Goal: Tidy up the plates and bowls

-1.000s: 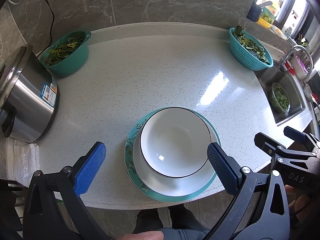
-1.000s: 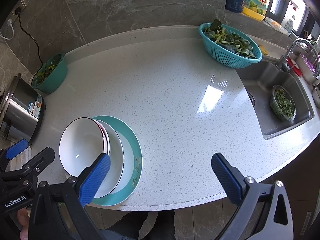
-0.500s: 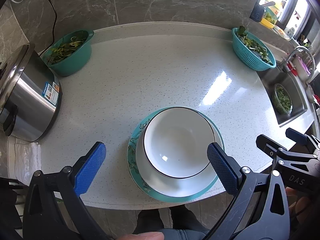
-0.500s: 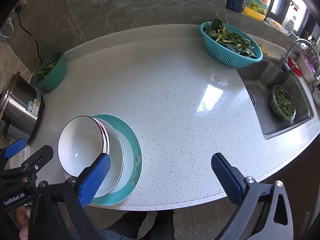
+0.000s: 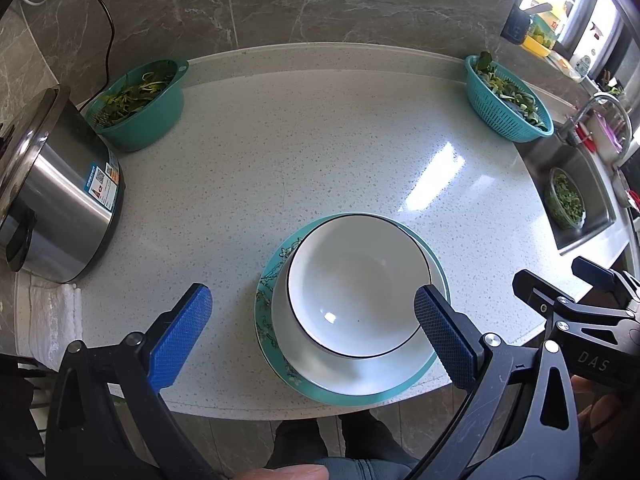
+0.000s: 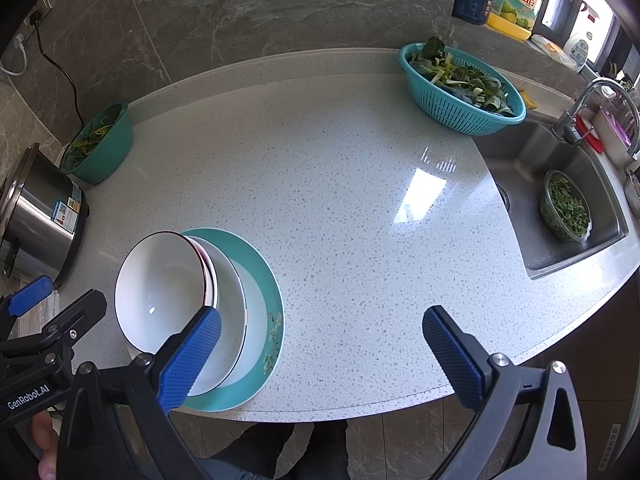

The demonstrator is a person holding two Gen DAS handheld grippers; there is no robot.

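1. Because nesting takes up the least counter and keeps crockery steady, the white bowl [image 5: 360,292] sits on top of a stack: its black-lined rim rests inside another bowl, red-rimmed [image 6: 211,276] (only a sliver shows in the right view), then a white plate [image 5: 352,380], then the teal plate [image 5: 280,356] at the bottom.
2. That stack stands near the front edge of the speckled counter [image 5: 320,140], within easy reach of both tools.
3. Spread wide with nothing between its blue pads, the left gripper [image 5: 312,332] hangs above the stack, one pad overlapping the bowl's rim in view.
4. Equally wide apart and empty, the right gripper [image 6: 320,356] is off to the stack's right.
5. Farther out, the steel cooker [image 5: 52,200] and a teal bowl of greens [image 5: 140,108] stand at the left, and a teal colander [image 6: 460,88] beside the sink [image 6: 560,200].
6. With no loose dishes visible, the stacking looks finished, as I judge it.
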